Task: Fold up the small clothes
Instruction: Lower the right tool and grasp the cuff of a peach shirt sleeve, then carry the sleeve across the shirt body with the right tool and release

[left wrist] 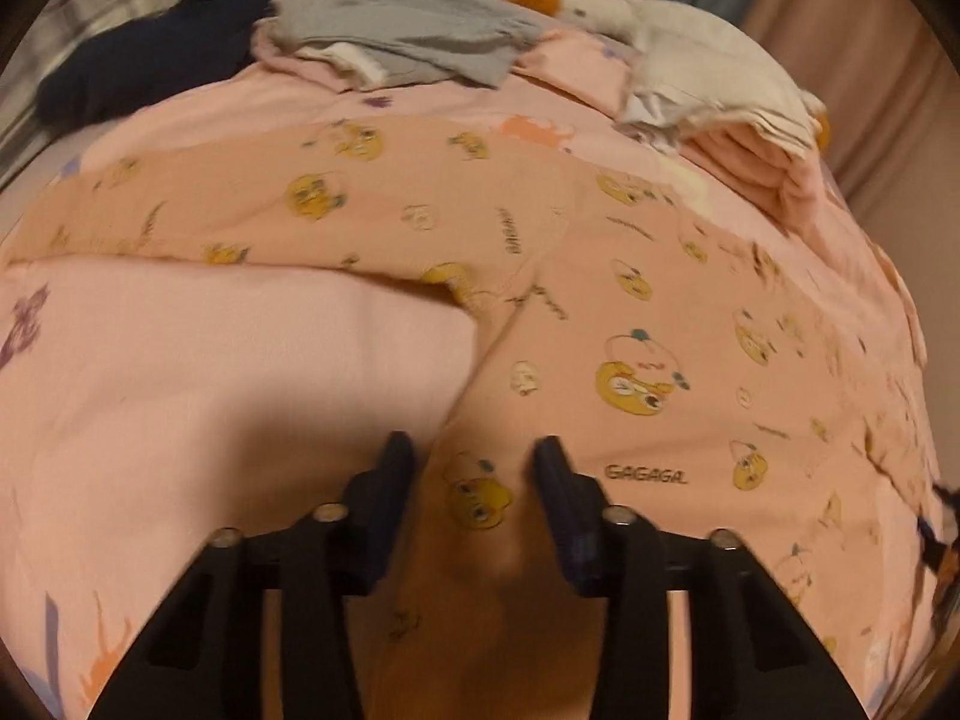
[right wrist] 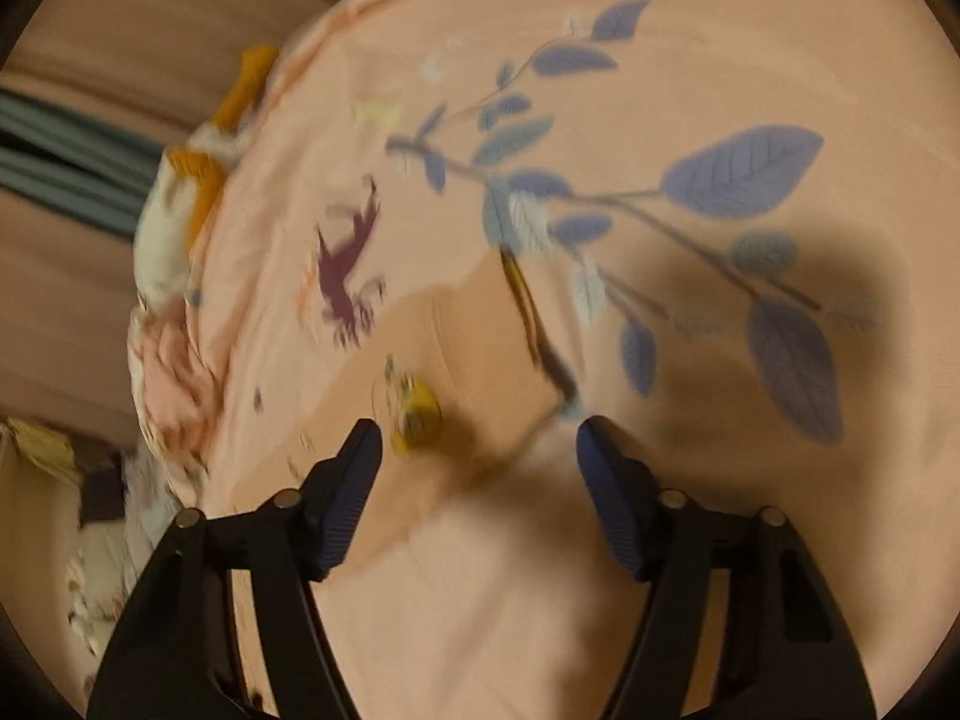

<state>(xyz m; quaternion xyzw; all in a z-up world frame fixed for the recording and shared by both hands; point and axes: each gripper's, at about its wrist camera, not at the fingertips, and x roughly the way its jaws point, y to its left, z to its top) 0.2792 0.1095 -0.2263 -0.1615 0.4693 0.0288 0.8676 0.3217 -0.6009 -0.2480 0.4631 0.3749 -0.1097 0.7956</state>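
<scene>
A small peach garment (left wrist: 600,300) printed with yellow cartoon chicks and the word GAGAGA lies spread flat on a pink bedsheet (left wrist: 210,360). My left gripper (left wrist: 474,465) is down at its near edge. The jaws stand part open, a strip of the cloth lies between them, and the pads do not visibly press it. In the blurred right wrist view, a corner of the same garment (right wrist: 480,348) lies on the leaf-patterned sheet (right wrist: 720,90). My right gripper (right wrist: 477,444) straddles that corner with its jaws apart.
At the far side of the bed lie a dark navy garment (left wrist: 150,54), a grey one (left wrist: 408,30) and a folded stack of pink and white clothes (left wrist: 738,138). A white plush toy with orange parts (left wrist: 600,0) rests beside them, and the bed's edge (right wrist: 210,312) is at the left.
</scene>
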